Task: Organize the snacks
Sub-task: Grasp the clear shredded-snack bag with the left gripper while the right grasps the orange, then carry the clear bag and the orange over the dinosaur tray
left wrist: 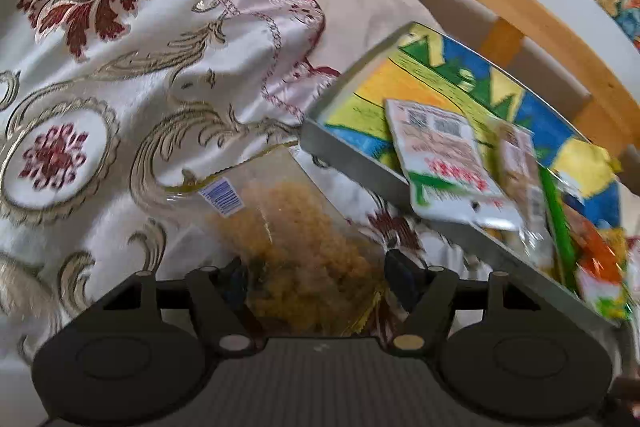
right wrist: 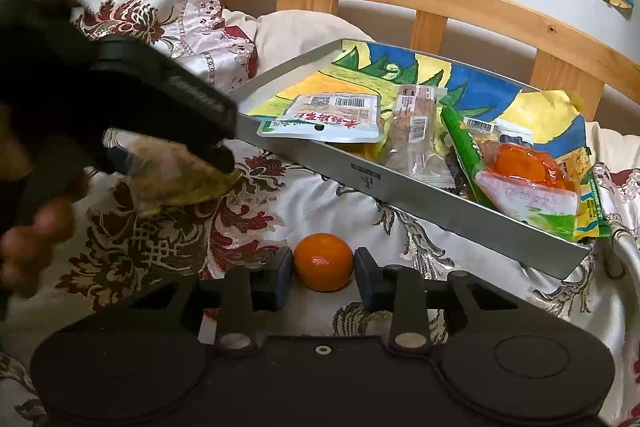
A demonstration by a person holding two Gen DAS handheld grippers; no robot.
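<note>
Two grippers work beside the metal tray [right wrist: 420,211], which lies on the floral bedspread [left wrist: 100,75] and holds several snack packets. Left of the tray's near corner, the left gripper [left wrist: 316,279] is closed on a clear bag of golden crumbly snack [left wrist: 296,247], its pads pressing the bag's sides. In front of the tray's long wall, the right gripper [right wrist: 323,277] has its pads against both sides of a tangerine [right wrist: 324,261] resting on the bedspread.
</note>
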